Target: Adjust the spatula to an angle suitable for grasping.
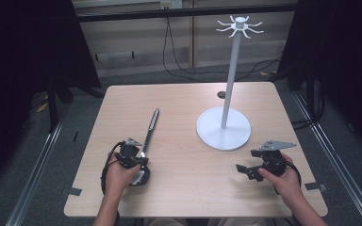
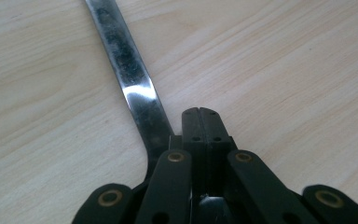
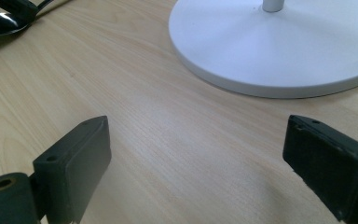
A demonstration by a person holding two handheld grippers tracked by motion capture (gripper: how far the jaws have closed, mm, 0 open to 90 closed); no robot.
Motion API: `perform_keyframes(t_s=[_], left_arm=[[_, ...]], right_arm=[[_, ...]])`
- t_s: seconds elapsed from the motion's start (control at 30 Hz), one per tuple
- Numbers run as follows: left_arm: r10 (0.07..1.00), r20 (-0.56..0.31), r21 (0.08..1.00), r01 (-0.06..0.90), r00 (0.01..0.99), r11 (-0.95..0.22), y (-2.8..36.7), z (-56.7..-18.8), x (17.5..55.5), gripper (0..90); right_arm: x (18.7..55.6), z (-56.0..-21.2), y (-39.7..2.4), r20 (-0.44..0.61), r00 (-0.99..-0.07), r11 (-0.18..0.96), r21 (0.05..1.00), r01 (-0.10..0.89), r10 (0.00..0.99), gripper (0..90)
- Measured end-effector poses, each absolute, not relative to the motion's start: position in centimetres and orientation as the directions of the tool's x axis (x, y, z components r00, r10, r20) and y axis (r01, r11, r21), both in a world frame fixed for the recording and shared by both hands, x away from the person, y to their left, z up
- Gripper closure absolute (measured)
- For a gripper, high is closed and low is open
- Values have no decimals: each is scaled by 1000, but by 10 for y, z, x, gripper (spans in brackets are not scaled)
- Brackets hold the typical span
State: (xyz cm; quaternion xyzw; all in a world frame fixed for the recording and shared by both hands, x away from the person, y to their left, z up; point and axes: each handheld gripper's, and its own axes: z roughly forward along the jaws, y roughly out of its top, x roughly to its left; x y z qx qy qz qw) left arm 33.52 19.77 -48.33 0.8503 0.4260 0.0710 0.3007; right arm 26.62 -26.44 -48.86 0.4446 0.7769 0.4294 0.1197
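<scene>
Ladle (image 1: pixel 147 141) flat on surface (image 1: pixel 179 193), 9 o'clock of white stand (image 1: pixel 224 128), nothing hung yet. Left hand-held gripper (image 2: pixel 199 114) clenched empty beside handle; right hand-held gripper (image 3: pixel 205 154) released. Grasp, lift, hang all left, imo.

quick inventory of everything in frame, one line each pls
ladle: 1, steel, left half of table, handle pointing away, bowl nearest the person
stand: 1, white, round base right of centre, tall pole, hooks on top
disc: 1, small, dark, far side of table behind the stand; too small to identify
table: 1, light wood, centre
cables: several, black, floor beyond the table
left gripper: 1, black, jaws shut with nothing between them, beside the ladle's handle near the bowl
right gripper: 1, black, jaws open and empty, near right of table, in front of the stand
hands: 2, one on each gripper, near edge
</scene>
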Motion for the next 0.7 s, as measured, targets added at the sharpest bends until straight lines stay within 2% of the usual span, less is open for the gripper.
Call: perform_keyframes(t_s=[0.57,0.7], left_arm=[[806,-120,577,701,580,-419,210,-480,338,892],[807,-111,593,690,581,-415,206,-474,342,808]], right_arm=[[265,-489,-264,191,-578,239,775,584,793,74],[265,-488,-266,200,-572,229,775,589,795,74]])
